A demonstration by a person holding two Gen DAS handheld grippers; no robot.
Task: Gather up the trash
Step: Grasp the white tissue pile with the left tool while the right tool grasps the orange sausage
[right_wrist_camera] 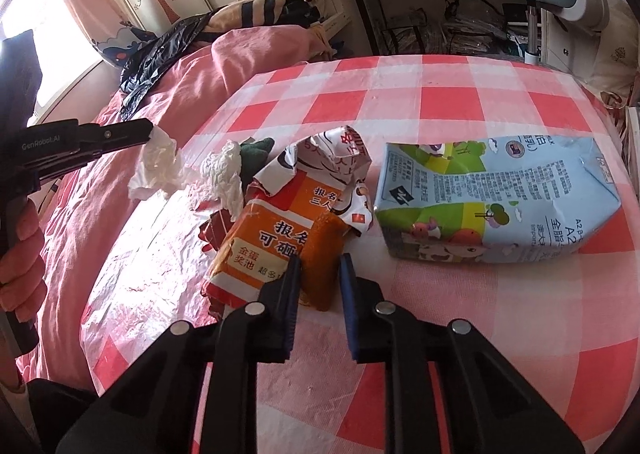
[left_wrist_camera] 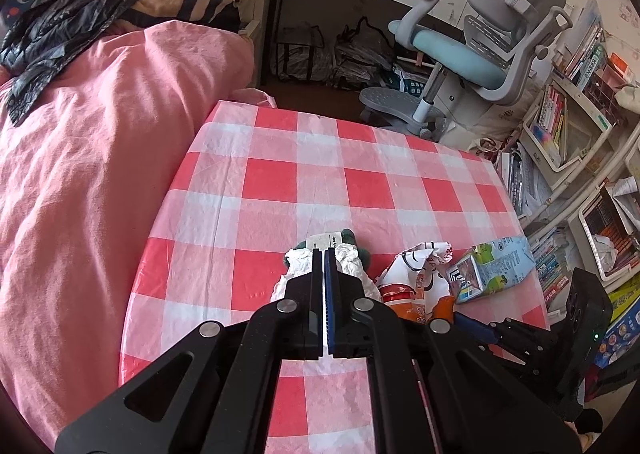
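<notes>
Left hand-held gripper [left_wrist_camera: 324,254]: jaws closed almost flush, a thin sliver of white tissue [right_wrist_camera: 160,161] pinched between the pads. From the right wrist view it reaches in from the left edge, roughly level, with a hand [right_wrist_camera: 20,266] in a pink sleeve wrapped round its grip. Right hand-held gripper [right_wrist_camera: 320,262]: jaws parted, blue pads facing each other, fingers pointing forward and angled down, nothing clamped.

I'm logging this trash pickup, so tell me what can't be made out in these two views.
- Left wrist view: the left gripper covers the middle of the white tissue it pinches.
- Left wrist view: the right gripper's tips are hidden behind the left one.
- Right wrist view: the green item is mostly behind a second tissue.
- No trash bin shows in either view.
</notes>
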